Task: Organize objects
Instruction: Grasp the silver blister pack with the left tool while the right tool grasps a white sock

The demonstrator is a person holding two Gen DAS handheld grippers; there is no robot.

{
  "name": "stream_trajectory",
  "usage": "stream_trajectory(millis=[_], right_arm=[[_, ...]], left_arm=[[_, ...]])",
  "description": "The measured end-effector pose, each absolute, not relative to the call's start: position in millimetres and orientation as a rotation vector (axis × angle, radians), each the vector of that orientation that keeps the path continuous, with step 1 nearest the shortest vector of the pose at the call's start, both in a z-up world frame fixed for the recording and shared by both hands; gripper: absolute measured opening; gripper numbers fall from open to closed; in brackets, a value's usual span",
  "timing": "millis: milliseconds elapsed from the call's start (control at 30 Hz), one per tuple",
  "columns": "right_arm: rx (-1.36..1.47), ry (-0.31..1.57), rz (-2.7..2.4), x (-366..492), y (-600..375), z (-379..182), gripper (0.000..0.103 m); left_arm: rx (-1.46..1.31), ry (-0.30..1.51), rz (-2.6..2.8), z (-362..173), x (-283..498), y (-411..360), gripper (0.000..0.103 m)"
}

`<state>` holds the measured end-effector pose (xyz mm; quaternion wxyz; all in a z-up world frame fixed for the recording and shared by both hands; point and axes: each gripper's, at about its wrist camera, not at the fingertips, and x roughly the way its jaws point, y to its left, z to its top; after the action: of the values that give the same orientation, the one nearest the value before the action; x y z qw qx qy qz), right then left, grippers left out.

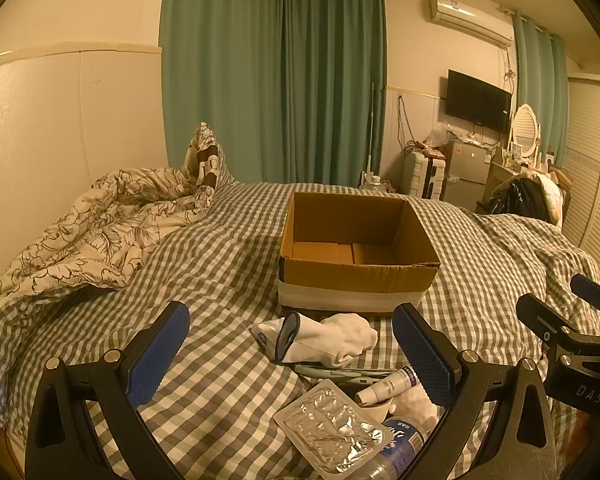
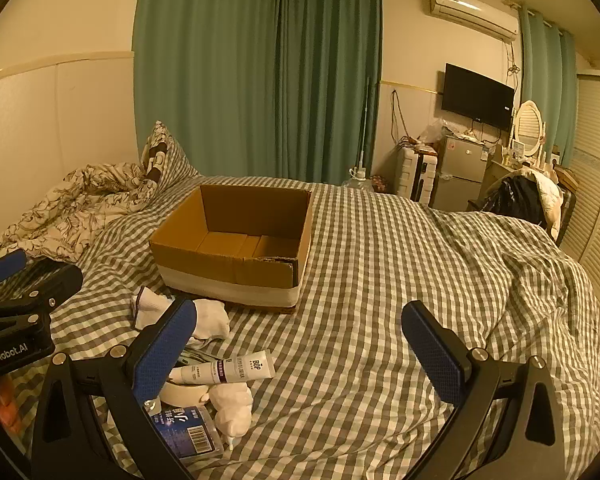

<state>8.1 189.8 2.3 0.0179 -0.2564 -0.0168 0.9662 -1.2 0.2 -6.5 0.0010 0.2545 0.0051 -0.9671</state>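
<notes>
An open, empty cardboard box (image 1: 356,276) (image 2: 228,268) sits on the checked bed. In front of it lie white socks (image 1: 332,338) (image 2: 208,316), a white tube (image 1: 388,386) (image 2: 228,372), a foil blister pack (image 1: 332,420), a plastic bottle with a blue label (image 1: 400,444) (image 2: 188,432), a roll of tape (image 2: 180,394) and a small white figure (image 2: 234,406). My left gripper (image 1: 292,344) is open and empty above this pile. My right gripper (image 2: 300,336) is open and empty, to the right of the pile.
A crumpled floral quilt (image 1: 88,232) lies at the bed's left. Green curtains (image 1: 276,80) hang behind. A fridge (image 1: 466,172), a suitcase and a dressing table stand at the far right beyond the bed edge.
</notes>
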Motion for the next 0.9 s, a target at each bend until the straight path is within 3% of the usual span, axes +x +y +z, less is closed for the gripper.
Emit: stream_trajectory(millis=[900], right_arm=[[-0.751,-0.035,3.024,13.2,190.1,9.1,0.103]], left_arm=[[0.8,-0.009,-3.065,-5.8,-1.4,4.5,0.103]])
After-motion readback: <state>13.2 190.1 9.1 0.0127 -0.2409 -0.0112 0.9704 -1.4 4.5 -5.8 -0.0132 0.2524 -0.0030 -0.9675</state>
